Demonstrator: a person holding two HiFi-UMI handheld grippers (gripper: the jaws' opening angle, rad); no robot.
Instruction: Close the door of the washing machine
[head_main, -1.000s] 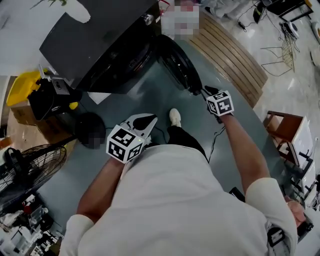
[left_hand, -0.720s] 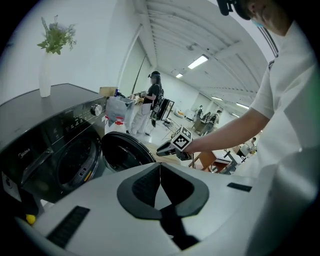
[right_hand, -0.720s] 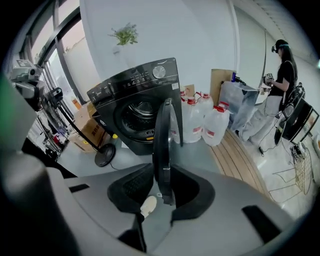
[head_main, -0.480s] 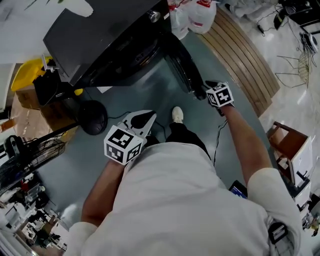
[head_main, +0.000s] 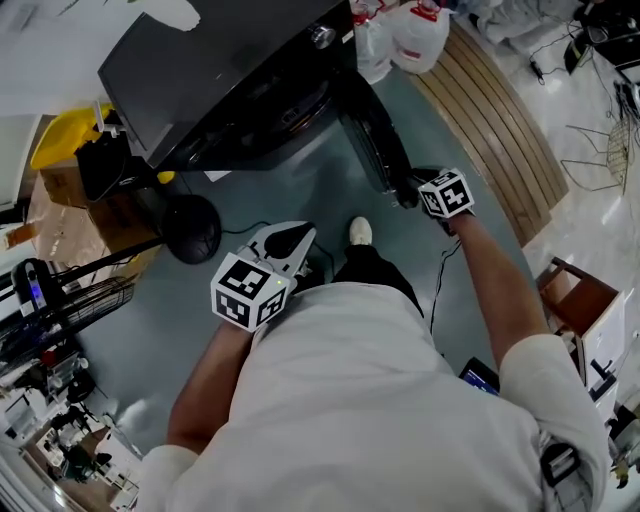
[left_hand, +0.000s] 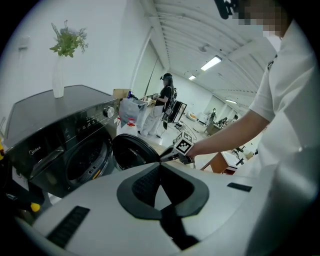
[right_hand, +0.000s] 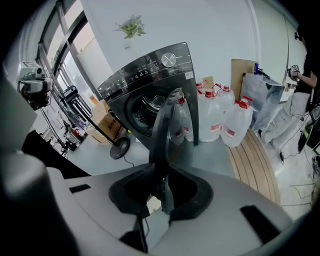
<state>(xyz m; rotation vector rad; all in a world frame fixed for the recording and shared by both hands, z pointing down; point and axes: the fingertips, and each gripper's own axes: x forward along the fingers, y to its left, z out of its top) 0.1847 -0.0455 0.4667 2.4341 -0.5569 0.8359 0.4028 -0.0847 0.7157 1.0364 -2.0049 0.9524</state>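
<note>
Grey floor carries a dark washing machine, water jugs beside it. Right tongs are closing on its open door; left tongs are closed and empty.

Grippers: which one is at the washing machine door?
The right gripper: its fingers are closing with the edge of the open washing machine door between them. The left gripper hangs back, fingers together, empty.
</note>
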